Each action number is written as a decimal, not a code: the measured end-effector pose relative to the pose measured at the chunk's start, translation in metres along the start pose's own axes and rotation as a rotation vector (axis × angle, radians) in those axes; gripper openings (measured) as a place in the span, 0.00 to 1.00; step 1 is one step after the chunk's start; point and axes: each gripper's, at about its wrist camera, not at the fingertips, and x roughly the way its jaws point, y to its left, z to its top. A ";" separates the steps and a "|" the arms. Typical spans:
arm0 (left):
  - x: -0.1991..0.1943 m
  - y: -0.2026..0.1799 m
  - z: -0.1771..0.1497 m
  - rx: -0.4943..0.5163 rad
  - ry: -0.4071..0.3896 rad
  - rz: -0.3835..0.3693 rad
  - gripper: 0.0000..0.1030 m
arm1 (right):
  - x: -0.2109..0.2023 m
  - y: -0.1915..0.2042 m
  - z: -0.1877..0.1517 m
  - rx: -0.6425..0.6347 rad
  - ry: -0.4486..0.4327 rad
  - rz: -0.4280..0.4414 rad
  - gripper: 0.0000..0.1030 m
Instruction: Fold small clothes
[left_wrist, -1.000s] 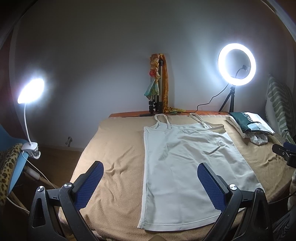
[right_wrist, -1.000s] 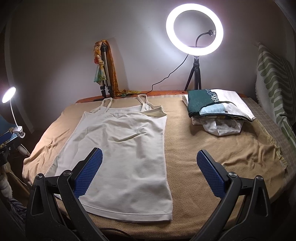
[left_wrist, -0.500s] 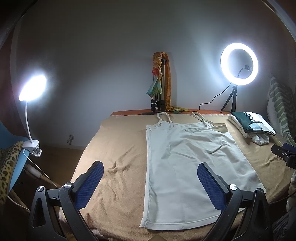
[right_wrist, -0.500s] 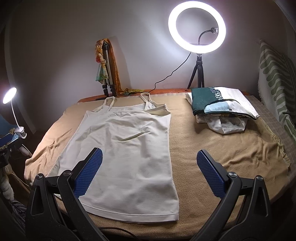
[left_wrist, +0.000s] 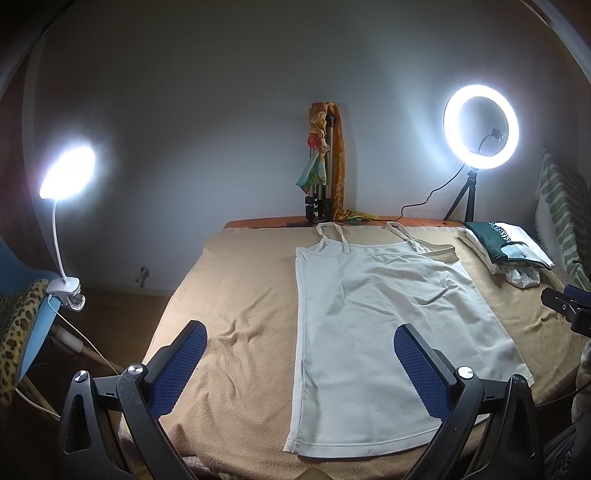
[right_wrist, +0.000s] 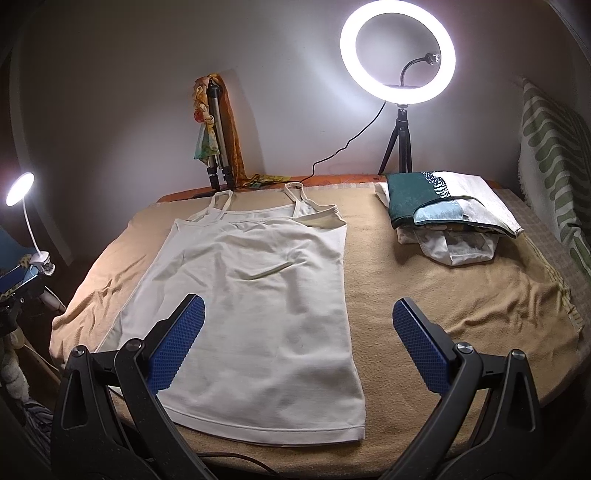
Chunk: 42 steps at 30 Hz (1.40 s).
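Note:
A white strappy camisole (left_wrist: 380, 325) lies flat on the tan blanket (left_wrist: 236, 295), straps toward the wall, hem toward me; it also shows in the right wrist view (right_wrist: 258, 295). My left gripper (left_wrist: 299, 354) is open and empty, held above the near edge over the camisole's left side. My right gripper (right_wrist: 299, 332) is open and empty above the camisole's right hem corner. The right gripper's tip (left_wrist: 565, 302) shows at the right edge of the left wrist view.
A stack of folded clothes (right_wrist: 450, 218) sits at the back right of the blanket (right_wrist: 443, 288). A ring light on a tripod (right_wrist: 399, 51) and a folded tripod with scarves (right_wrist: 216, 129) stand at the wall. A clip lamp (left_wrist: 66, 173) stands left. A striped cushion (right_wrist: 554, 147) is at right.
Both grippers have drifted slightly back and left, so the camisole and clothes stack sit a little further right in view. Both stay open; the cloth has not moved.

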 end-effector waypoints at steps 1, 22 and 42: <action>0.000 0.000 0.000 0.000 0.000 0.001 0.99 | 0.000 0.000 0.000 0.001 0.000 0.001 1.00; 0.009 0.010 -0.009 0.000 0.031 0.015 0.99 | 0.014 0.027 0.012 -0.023 0.009 0.057 1.00; 0.044 0.050 -0.062 -0.251 0.214 -0.229 0.45 | 0.087 0.126 0.081 -0.203 0.094 0.263 0.77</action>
